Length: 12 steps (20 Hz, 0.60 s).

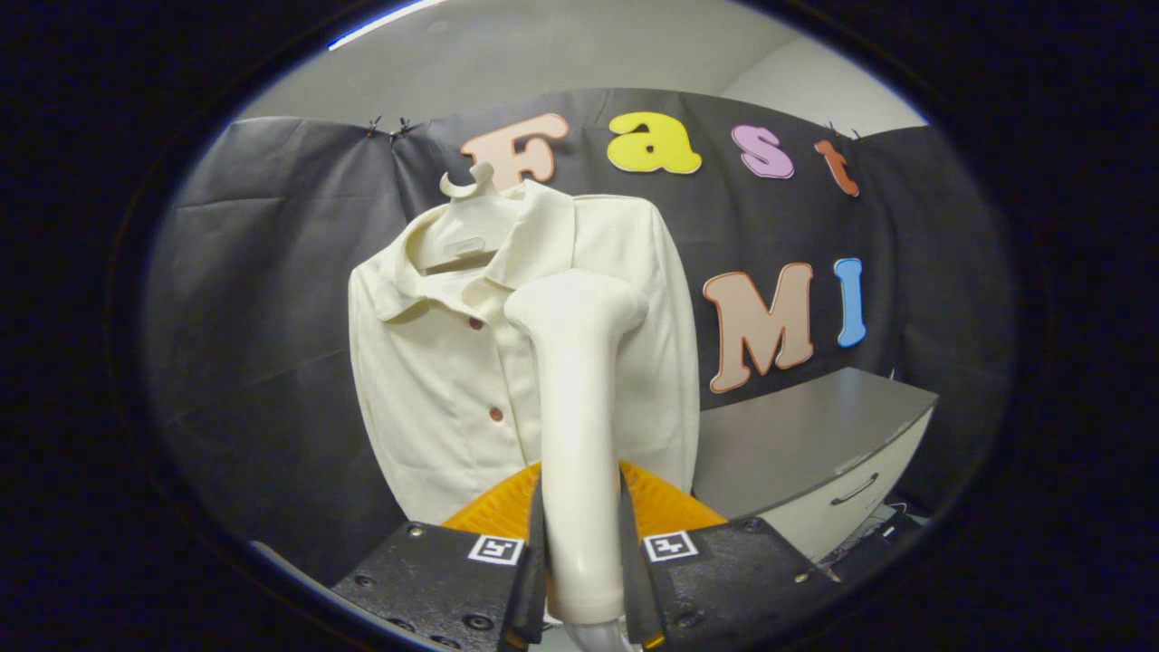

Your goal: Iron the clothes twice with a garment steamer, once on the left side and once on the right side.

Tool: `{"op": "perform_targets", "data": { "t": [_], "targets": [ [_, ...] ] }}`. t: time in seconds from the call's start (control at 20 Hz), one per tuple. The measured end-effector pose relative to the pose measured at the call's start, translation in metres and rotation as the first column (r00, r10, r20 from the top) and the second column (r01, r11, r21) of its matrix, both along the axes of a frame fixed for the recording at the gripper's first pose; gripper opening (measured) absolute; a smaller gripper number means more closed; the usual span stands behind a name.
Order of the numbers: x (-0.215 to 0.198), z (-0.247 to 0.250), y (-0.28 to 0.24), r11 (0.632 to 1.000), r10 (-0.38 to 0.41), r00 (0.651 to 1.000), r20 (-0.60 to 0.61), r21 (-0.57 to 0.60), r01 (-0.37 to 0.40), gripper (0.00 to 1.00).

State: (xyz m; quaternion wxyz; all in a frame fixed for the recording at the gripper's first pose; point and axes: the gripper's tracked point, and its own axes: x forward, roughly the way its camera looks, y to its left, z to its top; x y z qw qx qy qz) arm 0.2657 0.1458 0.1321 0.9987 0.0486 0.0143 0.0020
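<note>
Steamer (577, 407) clamped upright in gripper (584, 580), both fingers pressing its handle.
Shirt (435, 380) at frame centre; best stroke likely keeps the head flat against the cloth.

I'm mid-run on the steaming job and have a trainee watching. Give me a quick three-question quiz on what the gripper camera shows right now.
1. True or false: the gripper is shut on the garment steamer.
2. Multiple choice: the steamer's head is in front of which part of the shirt? A) the collar on its hanger B) the button placket near the chest C) the bottom hem
3. Fill in: to the side of the shirt, against the booth wall, stands a grey ___ with a drawer handle.

Key: 1 true, both fingers press the steamer's handle. 2 B. 3 cabinet.
</note>
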Motion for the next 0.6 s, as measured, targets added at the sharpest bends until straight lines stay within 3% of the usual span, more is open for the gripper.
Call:
{"op": "perform_targets", "data": {
  "t": [0.6],
  "targets": [
    [0.017,-0.106,-0.014,1.000,-0.009,0.980,-0.198,-0.013,0.007,0.34]
  ]
}}
